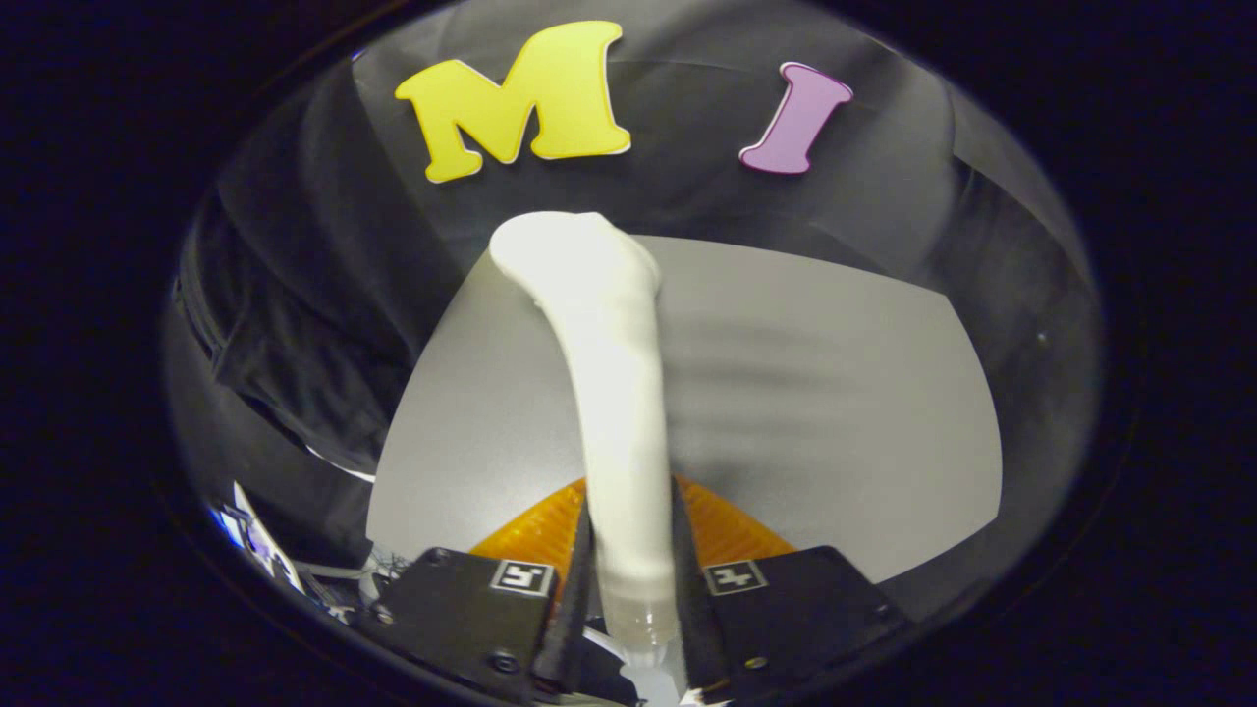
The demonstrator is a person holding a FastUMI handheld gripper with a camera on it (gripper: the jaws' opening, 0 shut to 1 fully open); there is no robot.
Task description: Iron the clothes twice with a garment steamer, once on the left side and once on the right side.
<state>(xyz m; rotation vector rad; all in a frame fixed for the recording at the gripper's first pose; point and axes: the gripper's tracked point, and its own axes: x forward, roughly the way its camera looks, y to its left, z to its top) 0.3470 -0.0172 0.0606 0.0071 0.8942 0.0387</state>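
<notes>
Tongs (pixel 628 574) clamped on the white garment steamer (pixel 609 393), its head raised beyond them over the grey worktop (pixel 835 393); apparently carrying stage, next move requires reaching the dark clothes (pixel 295 324) alongside.

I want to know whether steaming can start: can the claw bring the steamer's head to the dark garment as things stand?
Probably yes. The claw is shut on the steamer, whose head points past the grey table. The dark garment hangs just beside it, with nothing between.
</notes>
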